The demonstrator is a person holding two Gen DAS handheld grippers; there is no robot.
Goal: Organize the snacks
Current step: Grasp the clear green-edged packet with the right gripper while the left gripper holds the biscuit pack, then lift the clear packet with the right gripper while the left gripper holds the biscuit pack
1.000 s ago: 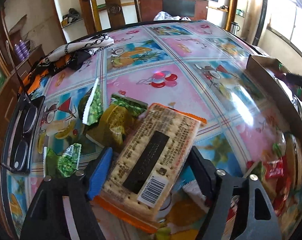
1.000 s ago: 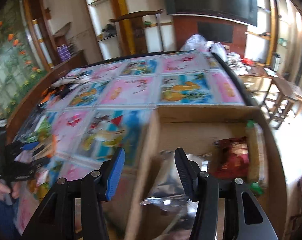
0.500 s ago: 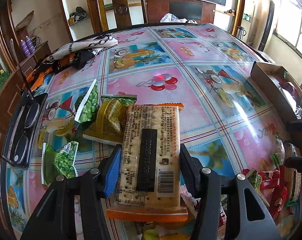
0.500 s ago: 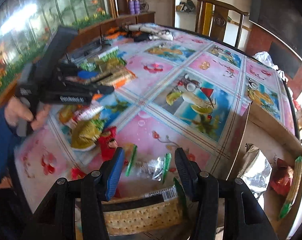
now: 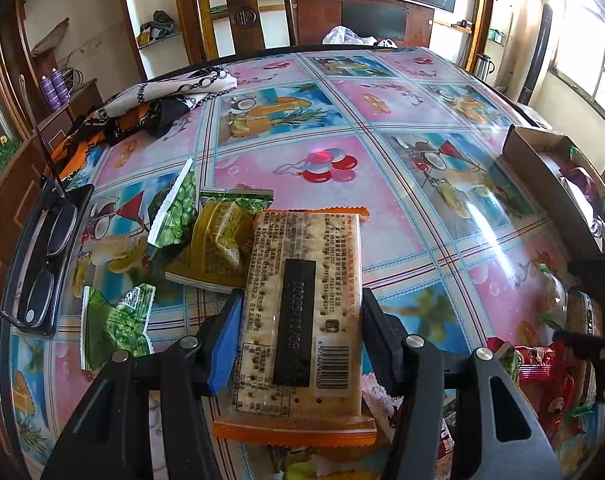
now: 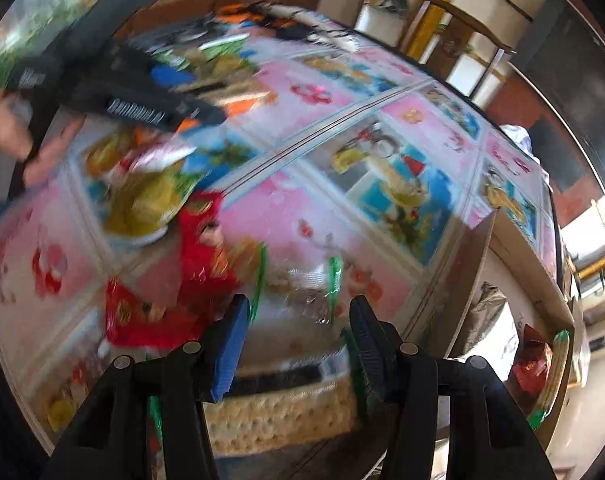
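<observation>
My left gripper [image 5: 300,336] is shut on an orange-edged cracker pack [image 5: 302,308] and holds it lengthwise over the table, barcode side up. My right gripper [image 6: 296,344] is open, low over a green-edged cracker pack [image 6: 286,412] at the table's near edge; the pack lies between and under the fingers, and this view is blurred. A cardboard box [image 6: 514,256] with a silver bag [image 6: 490,312] and a red packet [image 6: 536,364] stands to its right. It also shows in the left wrist view [image 5: 542,160]. The left gripper shows at upper left in the right wrist view [image 6: 142,108].
Green and yellow snack packets [image 5: 218,240] lie left of the held pack. Red packets [image 6: 190,280] and a yellow bag [image 6: 146,200] lie near the right gripper. Glasses on a dark case [image 5: 46,256] and a patterned cloth [image 5: 158,100] sit at the table's left.
My right gripper has moved down and closer to the green-edged cracker pack by the box. My left gripper has kept hold of the orange-edged pack, now straight and slightly raised.
</observation>
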